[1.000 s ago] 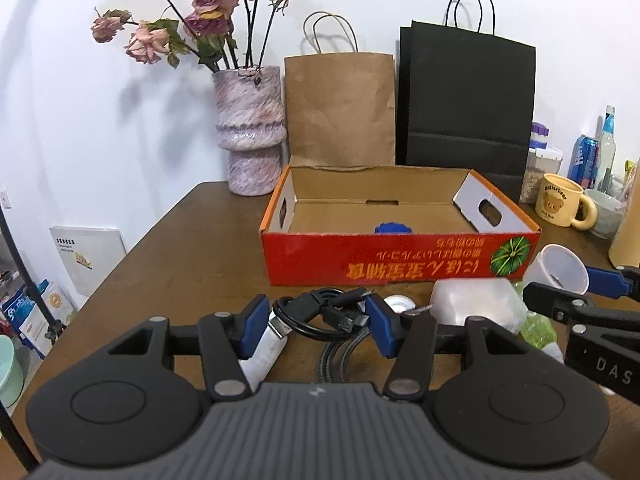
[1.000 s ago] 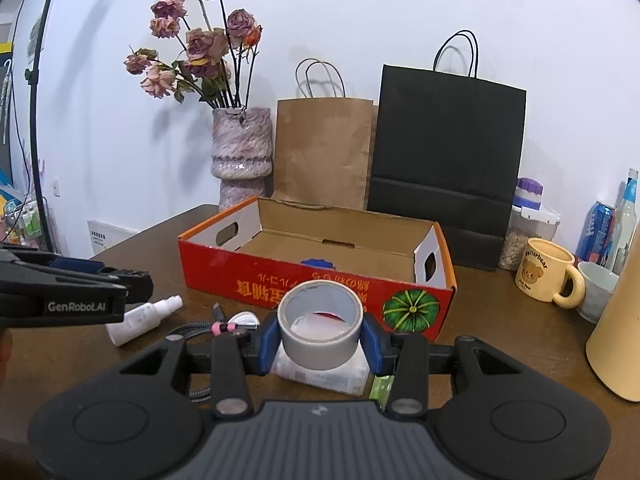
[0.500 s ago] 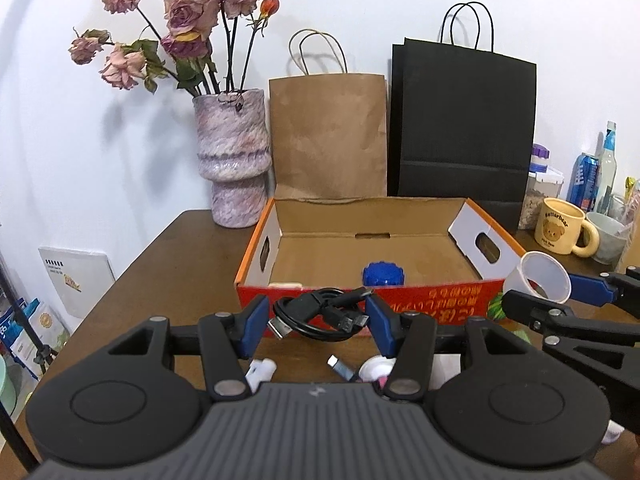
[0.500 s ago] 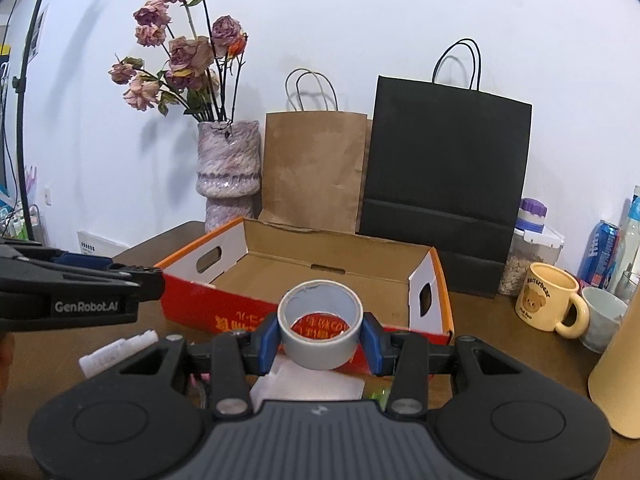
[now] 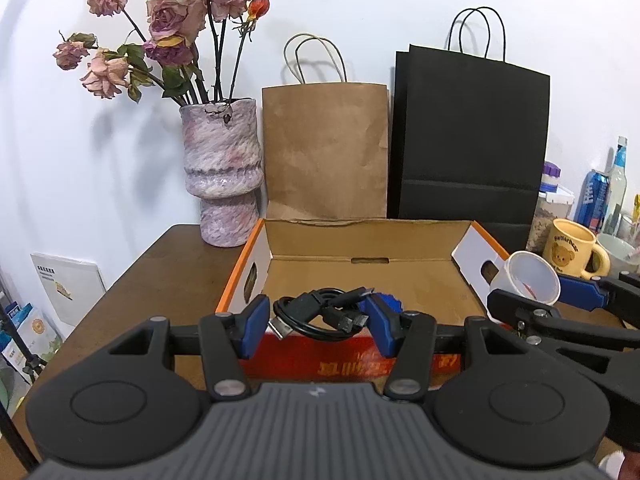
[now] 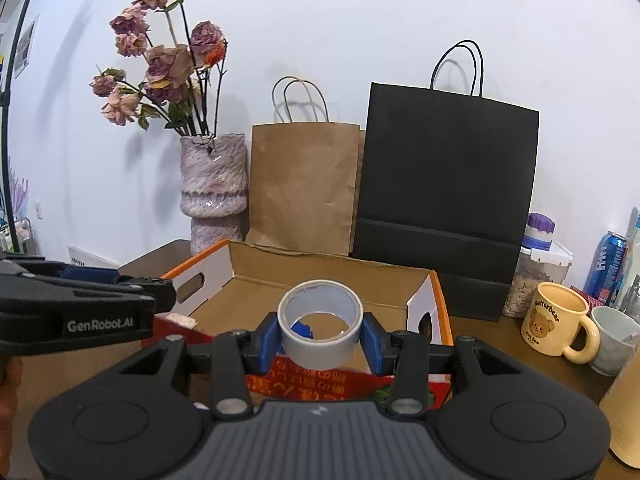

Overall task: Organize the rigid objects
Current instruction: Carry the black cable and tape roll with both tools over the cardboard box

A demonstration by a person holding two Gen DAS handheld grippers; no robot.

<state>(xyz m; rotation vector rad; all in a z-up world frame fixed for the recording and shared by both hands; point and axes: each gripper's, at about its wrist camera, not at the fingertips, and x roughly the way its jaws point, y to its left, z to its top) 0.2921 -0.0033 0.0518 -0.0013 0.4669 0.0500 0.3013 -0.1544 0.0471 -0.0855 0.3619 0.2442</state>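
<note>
My left gripper (image 5: 318,326) is shut on a coiled black USB cable (image 5: 320,314), held above the near wall of the open red cardboard box (image 5: 360,364). A roll of grey tape (image 6: 320,330) sits pinched between the blue pads of my right gripper (image 6: 320,340), also over the box's (image 6: 332,268) front edge. The tape roll (image 5: 524,278) shows again at the right of the left wrist view, and the left gripper's side (image 6: 80,308) at the left of the right wrist view. A blue object (image 6: 302,329) lies on the box floor, seen through the roll.
Behind the box stand a vase of dried roses (image 5: 220,176), a brown paper bag (image 5: 326,152) and a black paper bag (image 5: 468,144). A yellow bear mug (image 6: 558,322), a white cup (image 6: 614,338), a jar (image 6: 538,268) and a can (image 6: 606,262) crowd the right side of the brown table (image 5: 160,276).
Both grippers have moved forward and slightly up toward the box, each keeping its load. The items on the table in front of the box have dropped out of view below.
</note>
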